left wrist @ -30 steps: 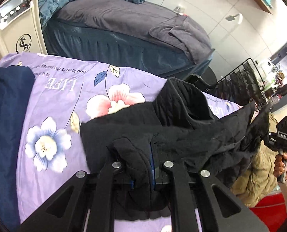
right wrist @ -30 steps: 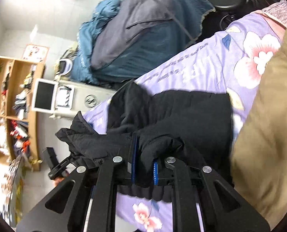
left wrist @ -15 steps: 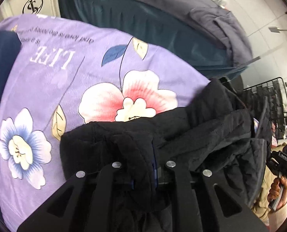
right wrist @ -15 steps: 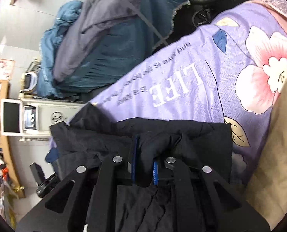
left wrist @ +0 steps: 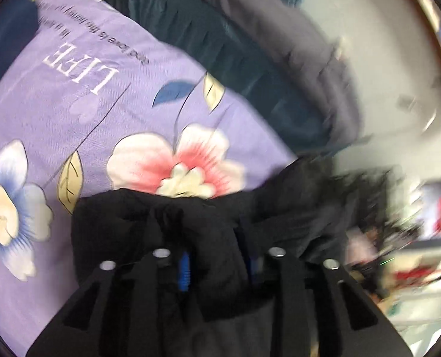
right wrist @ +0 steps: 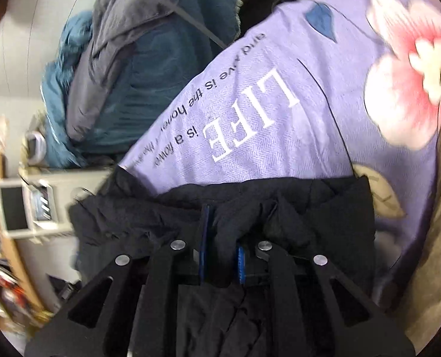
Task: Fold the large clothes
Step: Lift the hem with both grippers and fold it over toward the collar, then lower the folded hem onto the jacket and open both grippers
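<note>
A black quilted jacket (left wrist: 294, 217) hangs bunched between both grippers above a purple floral bedsheet (left wrist: 95, 125). My left gripper (left wrist: 217, 255) is shut on a thick fold of the jacket; the fabric covers the fingertips. In the right wrist view the jacket (right wrist: 309, 208) stretches across the lower frame over the sheet (right wrist: 279, 113). My right gripper (right wrist: 221, 253) is shut on another fold of it, blue pads pressed into the cloth. The jacket's lower part drops out of sight below both grippers.
A navy garment (left wrist: 3, 44) lies at the sheet's left edge. A tan garment (right wrist: 440, 238) lies on the right. Behind the bed is a teal couch with grey blankets (left wrist: 250, 47), also in the right view (right wrist: 125, 59). A white machine (right wrist: 30, 208) stands nearby.
Both grippers have pulled the jacket back toward the near edge of the sheet, baring more of the sheet. Both stay shut on it. The views are now motion-blurred.
</note>
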Motion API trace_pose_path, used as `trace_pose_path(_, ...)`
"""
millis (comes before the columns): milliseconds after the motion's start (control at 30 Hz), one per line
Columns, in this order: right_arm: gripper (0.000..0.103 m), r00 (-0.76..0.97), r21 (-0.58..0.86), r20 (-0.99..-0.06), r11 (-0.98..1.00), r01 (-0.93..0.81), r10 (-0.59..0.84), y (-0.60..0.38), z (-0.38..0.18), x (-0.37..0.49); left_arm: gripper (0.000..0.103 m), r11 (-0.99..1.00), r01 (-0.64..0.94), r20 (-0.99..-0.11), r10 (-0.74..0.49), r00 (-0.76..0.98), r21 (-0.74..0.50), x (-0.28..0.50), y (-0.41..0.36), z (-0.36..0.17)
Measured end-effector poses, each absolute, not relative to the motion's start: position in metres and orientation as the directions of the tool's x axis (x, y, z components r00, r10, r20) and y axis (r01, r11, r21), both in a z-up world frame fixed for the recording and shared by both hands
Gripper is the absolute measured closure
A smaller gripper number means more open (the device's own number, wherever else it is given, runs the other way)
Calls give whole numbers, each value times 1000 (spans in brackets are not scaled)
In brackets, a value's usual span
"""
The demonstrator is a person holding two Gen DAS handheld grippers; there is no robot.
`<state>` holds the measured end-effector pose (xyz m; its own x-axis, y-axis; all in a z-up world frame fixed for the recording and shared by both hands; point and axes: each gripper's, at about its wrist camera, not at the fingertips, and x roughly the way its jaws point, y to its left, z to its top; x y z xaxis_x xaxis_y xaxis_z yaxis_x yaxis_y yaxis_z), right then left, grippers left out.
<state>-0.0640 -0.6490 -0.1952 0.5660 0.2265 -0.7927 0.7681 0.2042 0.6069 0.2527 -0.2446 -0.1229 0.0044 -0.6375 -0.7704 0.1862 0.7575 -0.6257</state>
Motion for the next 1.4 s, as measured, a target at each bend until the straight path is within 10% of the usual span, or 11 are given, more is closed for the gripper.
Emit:
trace_pose_path(200, 69, 701, 734, -650, 4, 679, 294, -660, -194, -91, 28, 730, 123, -709, -683, 177, -672, 258, -202, -80)
trace_pose_path(400, 54, 784, 798, -554, -90, 596, 281, -665, -177, -108, 27, 790, 200, -748, -614, 251, -580, 245, -191, -47)
trace_pose_path(700, 37, 666, 596, -737, 358, 719, -112, -613, -74, -132, 27, 736, 635, -817, -503, 281, -235, 91, -246, -31)
trace_pose_path(967, 37, 506, 150, -851, 859, 490, -140, -443, -77, -94, 27, 681, 729, -860, -413, 301, -72, -1, -316, -80)
trace_pose_path(1400, 29, 367, 144, -926, 810, 568, -93, -443, -143, -72, 5, 788, 609, -937, -276, 215, -92, 53, -339, -144)
